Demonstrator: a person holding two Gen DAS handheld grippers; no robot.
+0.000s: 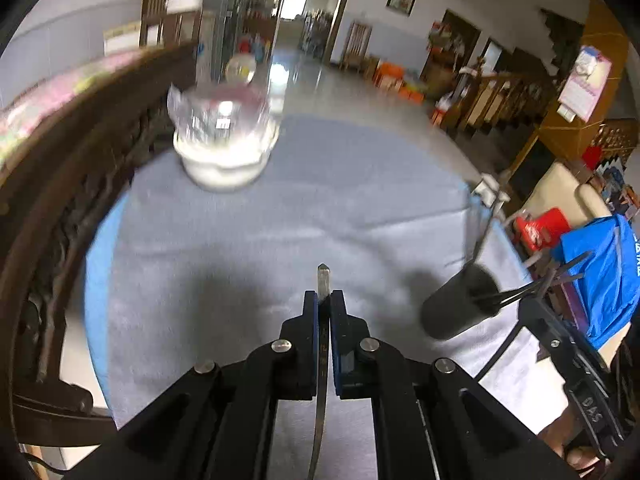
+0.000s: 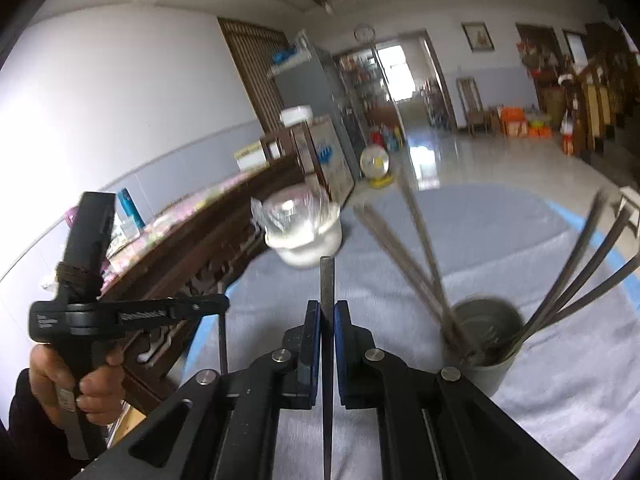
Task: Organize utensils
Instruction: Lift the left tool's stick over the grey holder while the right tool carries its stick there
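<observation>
My left gripper [image 1: 324, 300] is shut on a thin metal utensil [image 1: 323, 276], whose tip sticks out past the blue pads above the grey cloth. My right gripper [image 2: 327, 308] is shut on a flat metal utensil handle [image 2: 327, 280] held upright. To its right stands a grey cup [image 2: 486, 360] with several utensils [image 2: 424, 248] leaning out of it. The same cup [image 1: 456, 308] looks dark at the right of the left wrist view. At the left of the right wrist view a hand holds the left gripper [image 2: 222, 305], with its utensil [image 2: 223, 344] hanging down.
A grey cloth [image 1: 248, 240] with a blue edge covers the table. At its far side stands a white jar under clear plastic wrap [image 1: 224, 144] [image 2: 304, 236]. A dark carved wooden bench [image 1: 68, 184] runs along the left. A blue bag [image 1: 600, 272] lies off the table's right.
</observation>
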